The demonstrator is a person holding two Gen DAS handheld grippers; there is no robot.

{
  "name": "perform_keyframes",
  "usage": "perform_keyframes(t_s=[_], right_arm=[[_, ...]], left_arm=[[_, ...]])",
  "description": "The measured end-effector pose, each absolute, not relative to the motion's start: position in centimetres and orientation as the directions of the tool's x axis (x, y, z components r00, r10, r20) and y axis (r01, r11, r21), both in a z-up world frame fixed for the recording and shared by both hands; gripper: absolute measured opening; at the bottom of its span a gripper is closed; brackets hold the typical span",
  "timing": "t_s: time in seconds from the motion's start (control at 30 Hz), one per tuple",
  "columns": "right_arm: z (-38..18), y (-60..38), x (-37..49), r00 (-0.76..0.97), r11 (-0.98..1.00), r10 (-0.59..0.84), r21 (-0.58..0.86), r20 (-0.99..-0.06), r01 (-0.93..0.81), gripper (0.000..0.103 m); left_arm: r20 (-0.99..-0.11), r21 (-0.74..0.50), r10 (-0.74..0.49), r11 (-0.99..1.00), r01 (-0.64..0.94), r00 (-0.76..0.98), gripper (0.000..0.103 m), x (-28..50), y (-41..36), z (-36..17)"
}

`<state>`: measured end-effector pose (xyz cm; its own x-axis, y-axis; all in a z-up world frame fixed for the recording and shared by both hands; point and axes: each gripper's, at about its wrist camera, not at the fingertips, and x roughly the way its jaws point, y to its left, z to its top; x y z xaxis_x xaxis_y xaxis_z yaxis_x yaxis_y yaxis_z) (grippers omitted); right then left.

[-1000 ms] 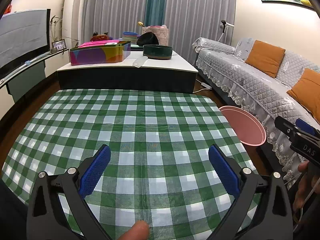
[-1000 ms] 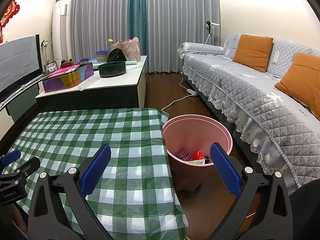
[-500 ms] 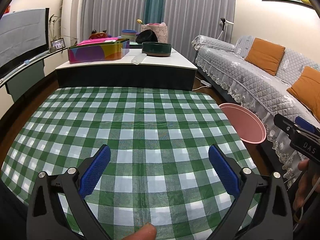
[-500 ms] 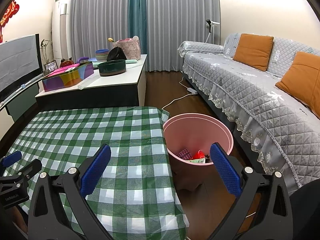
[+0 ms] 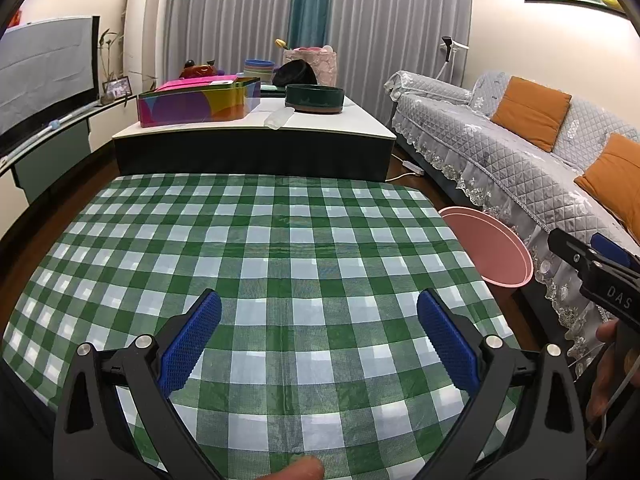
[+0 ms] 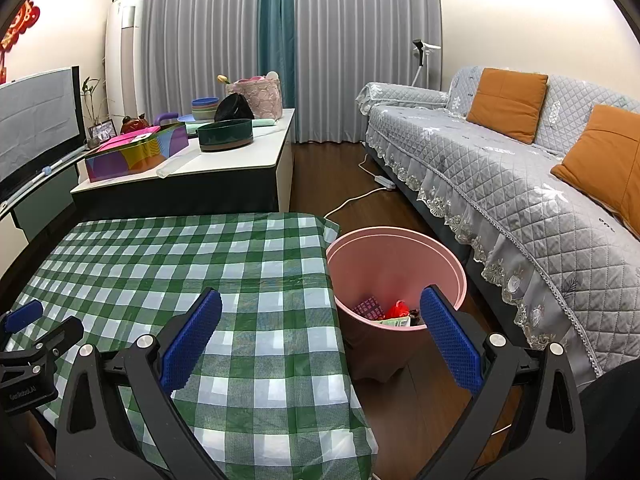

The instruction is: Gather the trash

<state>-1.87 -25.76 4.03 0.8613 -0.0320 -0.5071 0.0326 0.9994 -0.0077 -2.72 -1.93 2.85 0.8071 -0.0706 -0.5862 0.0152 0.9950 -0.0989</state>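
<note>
Barely shifted, both tools point(image 5: 319, 326) point(image 6: 321, 326) hang wide open above checked cloth point(image 5: 280, 248); pink bin point(image 6: 396, 268) alongside.

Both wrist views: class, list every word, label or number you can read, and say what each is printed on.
"DAS": white letters on the black body of the right gripper, cut off at the left wrist view's edge.
"GenRobot.AI": small white print on the black body of the left gripper, right wrist view.
Wrappers in the pink bin: print too small to read.
Colourful box: no readable text.

Black gripper point(image 5: 319, 334) frames, blue textured pads point(image 5: 189, 344), silver screws.
</note>
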Motion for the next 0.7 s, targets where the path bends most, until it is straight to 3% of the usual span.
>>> perform_keyframes(t_s=[0.7], right_arm=[[3.81,-26.04,-2.15,0.862,0.999,-0.031,-0.007,-0.506,0.032,0.098]], left_arm=[[-0.586,-0.093,-0.075,0.995,0.025,0.807,0.095,-2.76,-2.31,2.42]])
